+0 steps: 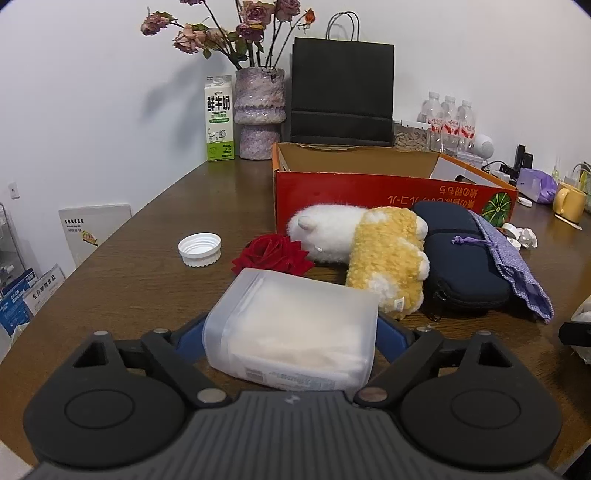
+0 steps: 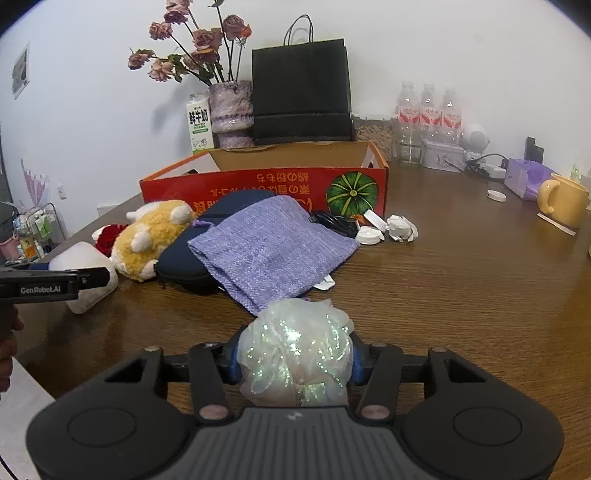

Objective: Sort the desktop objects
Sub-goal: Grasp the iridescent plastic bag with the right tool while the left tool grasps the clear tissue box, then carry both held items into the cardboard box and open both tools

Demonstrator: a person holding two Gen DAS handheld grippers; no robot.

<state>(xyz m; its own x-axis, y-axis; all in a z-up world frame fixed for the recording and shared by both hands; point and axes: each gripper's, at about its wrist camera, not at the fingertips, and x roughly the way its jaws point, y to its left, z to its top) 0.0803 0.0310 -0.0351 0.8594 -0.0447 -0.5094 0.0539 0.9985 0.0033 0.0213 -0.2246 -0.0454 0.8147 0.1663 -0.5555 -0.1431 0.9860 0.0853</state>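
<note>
The frosted plastic box sits on the table between the fingers of the left gripper, whose blue pads flank its sides; whether they press yet I cannot tell. The right gripper is clamped on a glittery mesh bundle. Pickup is under way; next, I judge, lift both toward the red carton behind the plush toy

Soft, even indoor light is filling both views, with the dried roses casting a faint shadow on the white wall. Fisheye distortion is bending the wooden table edges, and dark vignetting is clipping the corners. The water bottles in the right wrist view are looking hazy.
</note>
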